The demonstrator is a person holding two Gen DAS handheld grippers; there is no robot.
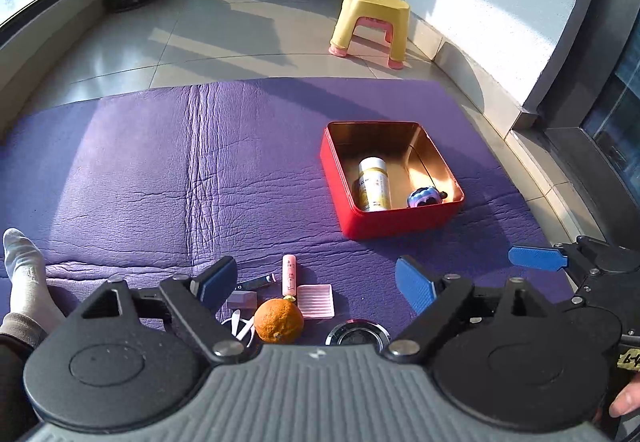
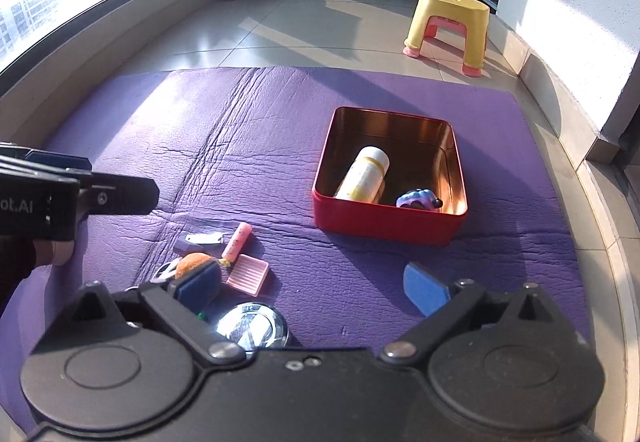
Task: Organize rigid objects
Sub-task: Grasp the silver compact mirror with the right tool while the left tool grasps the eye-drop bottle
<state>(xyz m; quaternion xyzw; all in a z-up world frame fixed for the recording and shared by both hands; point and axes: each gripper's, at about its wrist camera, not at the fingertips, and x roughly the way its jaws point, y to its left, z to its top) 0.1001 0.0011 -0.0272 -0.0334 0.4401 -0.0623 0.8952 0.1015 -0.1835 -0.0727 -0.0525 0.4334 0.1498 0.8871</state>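
While the red tin (image 1: 394,218) sits open on the purple mat (image 1: 160,170) at centre-right of both views, a white-and-yellow bottle (image 1: 374,184) is seen lying inside it, with a small purple-blue toy (image 1: 425,198) at the tin's near right corner. Loose items are clustered on the mat at lower centre, well apart from the tin: a pink tube (image 1: 289,276), a pink ribbed square (image 1: 316,301) just beside it, an orange (image 1: 278,321), a small grey block (image 1: 241,300), a dark flat tool (image 1: 256,282), a white cord (image 1: 240,326) and a round metal dish (image 1: 356,334). Left tongs (image 1: 316,282) are held wide open above the cluster, nothing gripped, pads clear of everything. Right tongs (image 2: 312,286) are likewise spread wide and empty, over the metal dish and bare mat. A socked foot (image 1: 22,266) is seen at the left edge of the left view. A yellow stool (image 1: 372,26) stands on the tiled floor (image 1: 224,38) beyond the mat.
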